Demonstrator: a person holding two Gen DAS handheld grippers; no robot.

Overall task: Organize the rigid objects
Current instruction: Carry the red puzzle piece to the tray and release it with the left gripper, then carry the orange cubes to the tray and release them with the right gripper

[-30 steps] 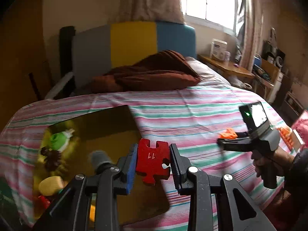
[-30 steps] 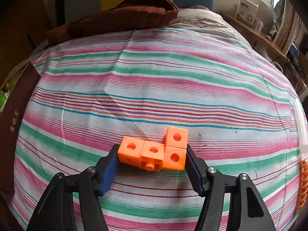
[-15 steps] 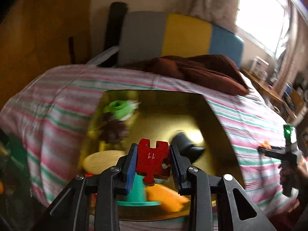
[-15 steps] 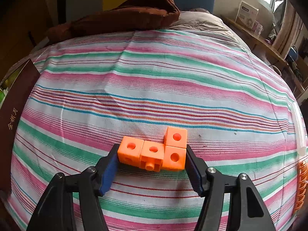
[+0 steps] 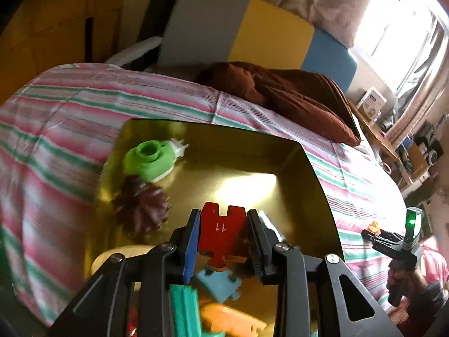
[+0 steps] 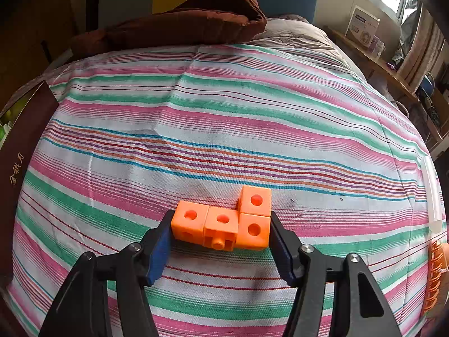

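Observation:
My left gripper [image 5: 223,237] is shut on a red puzzle piece [image 5: 223,231] marked 11 and holds it above the gold-lined box [image 5: 314,174]. In the box lie a green toy [image 5: 148,161], a dark brown ridged piece [image 5: 146,207], a light blue puzzle piece [image 5: 220,285], a teal piece [image 5: 186,309] and an orange piece [image 5: 230,320]. My right gripper [image 6: 220,234] is shut on an L-shaped cluster of orange cubes [image 6: 224,224] above the striped bedsheet [image 6: 224,129]. It also shows far right in the left wrist view [image 5: 374,229].
A brown blanket [image 6: 179,25] lies at the head of the bed. The box's dark outer wall [image 6: 19,151] stands at the left edge of the right wrist view. An orange ribbed object [image 6: 436,275] sits at the right edge. A wooden shelf with a white carton [image 6: 363,26] runs along the right.
My left gripper has swung left with the red puzzle piece, from beside the box to over its inside. My right gripper holds the orange cubes almost still.

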